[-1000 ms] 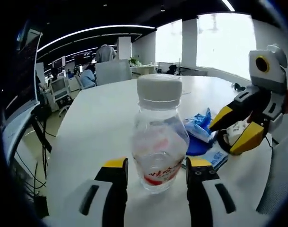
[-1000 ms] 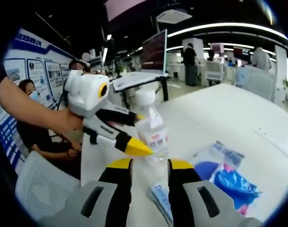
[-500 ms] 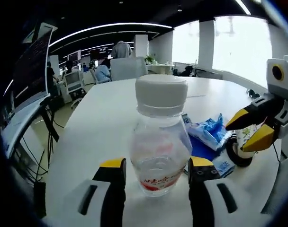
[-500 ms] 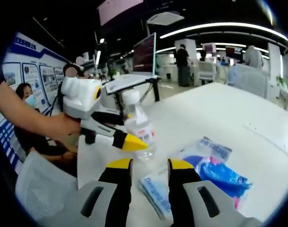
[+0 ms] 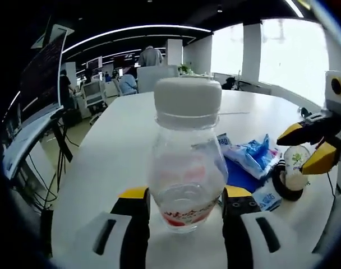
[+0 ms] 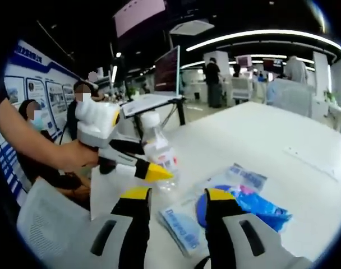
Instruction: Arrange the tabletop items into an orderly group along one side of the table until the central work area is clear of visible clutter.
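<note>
Office space with monitors and seated people rings a big white tabletop [image 5: 120,129], where I'm working. Largest of the clutter is the clear bottle [image 5: 186,162] with a white cap, standing upright on the tabletop between my left tongs [image 5: 184,202], whose jaws sit close on either side of it; I can't tell if they actually pinch it. Over the last second the bottle has grown larger and lower in the left gripper view, so I've closed in on it, which I read as a grasp about to start. Its red label text is too blurred to read. Beside it lie blue packets [image 5: 250,159] over a blue disc [image 6: 203,208], with a flat printed sachet [image 6: 179,224], lettering illegible. My right tongs [image 6: 179,197] stand apart, empty, above that pile, near a small cup [image 5: 295,168] with a green mark.
</note>
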Action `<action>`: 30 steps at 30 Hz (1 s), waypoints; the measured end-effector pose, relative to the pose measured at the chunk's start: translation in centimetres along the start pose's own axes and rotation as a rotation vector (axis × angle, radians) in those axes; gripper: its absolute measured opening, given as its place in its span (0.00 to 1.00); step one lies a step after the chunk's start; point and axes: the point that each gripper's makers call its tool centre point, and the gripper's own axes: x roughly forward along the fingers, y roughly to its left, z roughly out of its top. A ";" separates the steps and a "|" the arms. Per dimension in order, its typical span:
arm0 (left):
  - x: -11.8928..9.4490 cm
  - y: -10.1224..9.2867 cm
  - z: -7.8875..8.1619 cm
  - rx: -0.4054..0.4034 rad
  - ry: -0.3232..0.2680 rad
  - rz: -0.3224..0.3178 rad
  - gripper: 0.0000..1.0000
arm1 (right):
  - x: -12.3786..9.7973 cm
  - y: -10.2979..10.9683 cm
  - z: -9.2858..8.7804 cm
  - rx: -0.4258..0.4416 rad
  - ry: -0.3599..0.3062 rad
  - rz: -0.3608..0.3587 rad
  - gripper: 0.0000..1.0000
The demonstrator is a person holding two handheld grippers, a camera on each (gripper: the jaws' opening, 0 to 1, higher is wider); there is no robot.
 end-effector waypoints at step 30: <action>0.8 0.2 -0.1 0.005 -0.026 0.024 0.40 | -4.8 -2.5 -2.7 -0.030 -0.017 -0.067 0.65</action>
